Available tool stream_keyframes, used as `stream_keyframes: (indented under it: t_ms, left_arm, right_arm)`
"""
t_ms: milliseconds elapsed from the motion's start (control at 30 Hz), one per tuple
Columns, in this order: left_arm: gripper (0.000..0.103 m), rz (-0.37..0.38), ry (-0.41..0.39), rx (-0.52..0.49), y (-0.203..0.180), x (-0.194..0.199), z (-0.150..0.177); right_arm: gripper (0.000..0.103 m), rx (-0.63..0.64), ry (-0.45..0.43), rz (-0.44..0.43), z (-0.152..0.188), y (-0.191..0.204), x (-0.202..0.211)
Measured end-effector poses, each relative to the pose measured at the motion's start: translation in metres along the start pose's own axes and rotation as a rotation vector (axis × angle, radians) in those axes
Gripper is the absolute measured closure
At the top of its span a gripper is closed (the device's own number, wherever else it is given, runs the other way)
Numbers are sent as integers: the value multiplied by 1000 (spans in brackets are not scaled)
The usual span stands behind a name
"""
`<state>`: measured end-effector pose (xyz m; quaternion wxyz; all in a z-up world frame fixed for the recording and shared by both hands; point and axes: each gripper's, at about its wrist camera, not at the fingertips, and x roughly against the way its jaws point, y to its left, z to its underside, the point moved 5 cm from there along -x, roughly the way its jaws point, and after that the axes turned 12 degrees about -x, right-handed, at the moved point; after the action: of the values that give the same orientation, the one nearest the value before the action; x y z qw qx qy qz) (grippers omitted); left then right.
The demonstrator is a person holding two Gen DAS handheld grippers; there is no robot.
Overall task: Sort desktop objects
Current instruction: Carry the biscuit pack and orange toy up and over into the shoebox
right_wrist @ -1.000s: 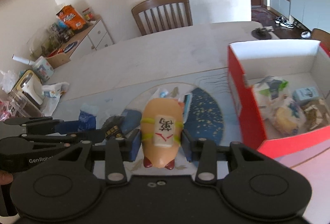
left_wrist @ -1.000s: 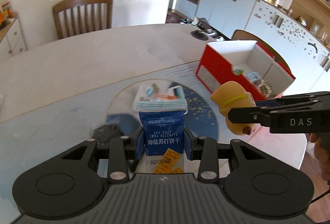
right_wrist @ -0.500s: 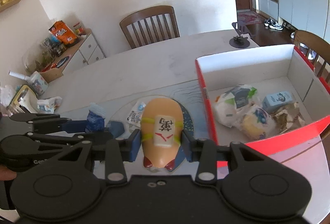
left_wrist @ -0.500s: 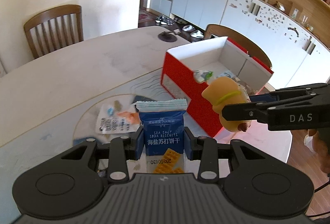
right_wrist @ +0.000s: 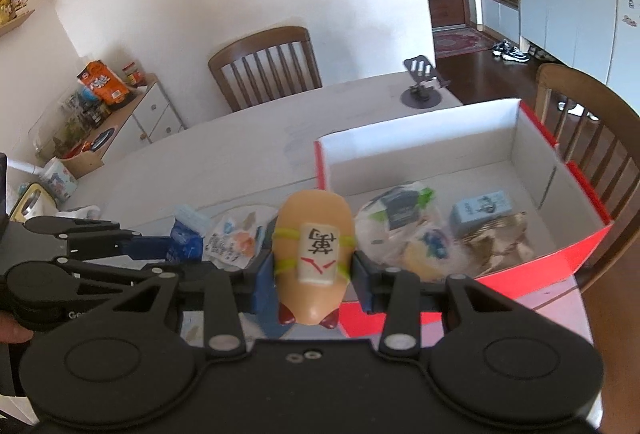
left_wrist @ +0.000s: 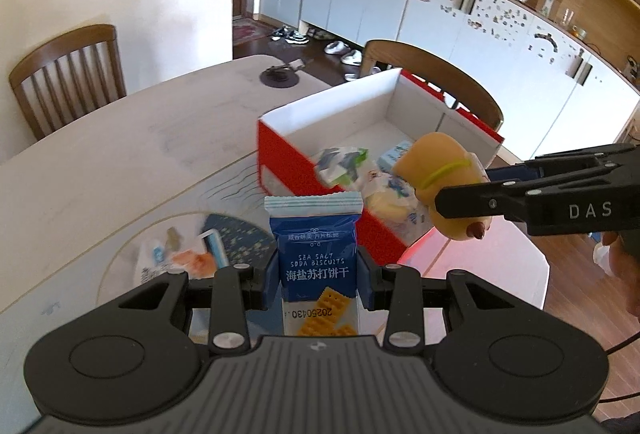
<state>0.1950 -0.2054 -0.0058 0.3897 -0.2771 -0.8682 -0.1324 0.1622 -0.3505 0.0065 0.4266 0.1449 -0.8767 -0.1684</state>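
My left gripper point(left_wrist: 317, 276) is shut on a blue soda biscuit packet point(left_wrist: 316, 250) and holds it above the table, left of the red box point(left_wrist: 288, 158). My right gripper point(right_wrist: 314, 274) is shut on an orange capybara toy point(right_wrist: 314, 238) with a mahjong tile strapped on, held over the box's near left corner point(right_wrist: 320, 170). The toy point(left_wrist: 444, 174) and right gripper also show in the left wrist view. The packet point(right_wrist: 186, 236) also shows in the right wrist view. The box holds several wrapped snacks point(right_wrist: 404, 210) and a small blue carton point(right_wrist: 482, 208).
A flat snack packet point(left_wrist: 176, 258) lies on the round blue mat point(left_wrist: 236, 238). A phone stand point(right_wrist: 422, 90) sits at the table's far edge. Wooden chairs point(right_wrist: 266, 64) stand behind the table and by the box point(right_wrist: 576, 110). A side cabinet with clutter point(right_wrist: 92, 110) is at left.
Both grippers have moved right toward the red box, each still holding its object. The box now sits closer and more central in both views.
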Motion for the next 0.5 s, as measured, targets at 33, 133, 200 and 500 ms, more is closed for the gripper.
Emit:
stream_keyframes:
  t_ms: [33, 133, 200, 500]
  left_arm:
    - [66, 3, 0, -4, -3, -2, -3]
    - [66, 14, 0, -20, -11, -8, -12]
    - [66, 19, 0, -30, -17, -13, -19]
    - [66, 34, 3, -73, -41, -29, -46]
  right_arm:
    - [63, -3, -2, 1, -2, -4, 1]
    - [63, -9, -6, 7, -7, -15, 4]
    - [62, -13, -10, 12, -10, -22, 6]
    - [62, -21, -32, 50, -29, -56, 14]
